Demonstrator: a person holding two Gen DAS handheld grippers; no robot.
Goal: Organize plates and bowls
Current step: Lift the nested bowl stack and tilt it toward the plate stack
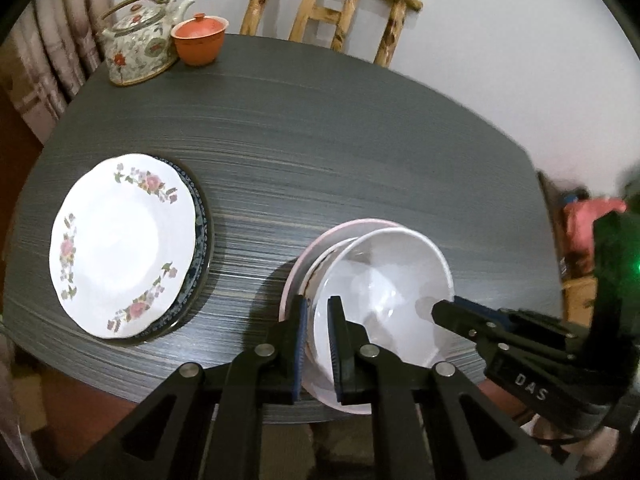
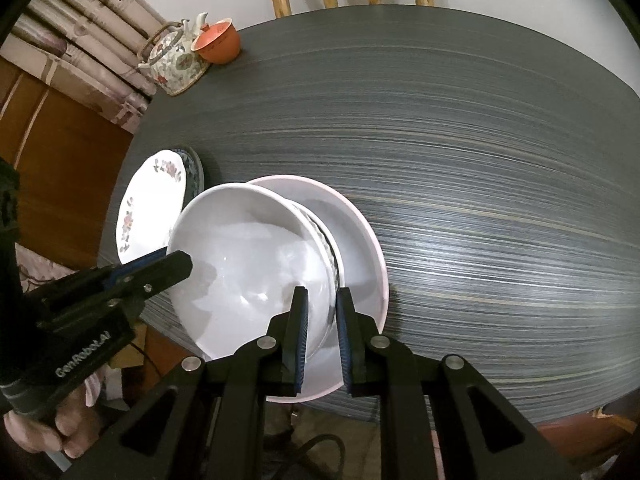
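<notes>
A white bowl is held over a patterned bowl that sits in a pale pink bowl near the table's front edge. My left gripper is shut on the white bowl's left rim; it also shows in the right wrist view. My right gripper is shut on the bowl's right rim; it also shows in the left wrist view. A flowered white plate lies on a dark blue plate at the left.
A flowered teapot and an orange lidded cup stand at the far left corner of the dark grey table. A wooden chair stands behind the table. The table edge runs just below the bowls.
</notes>
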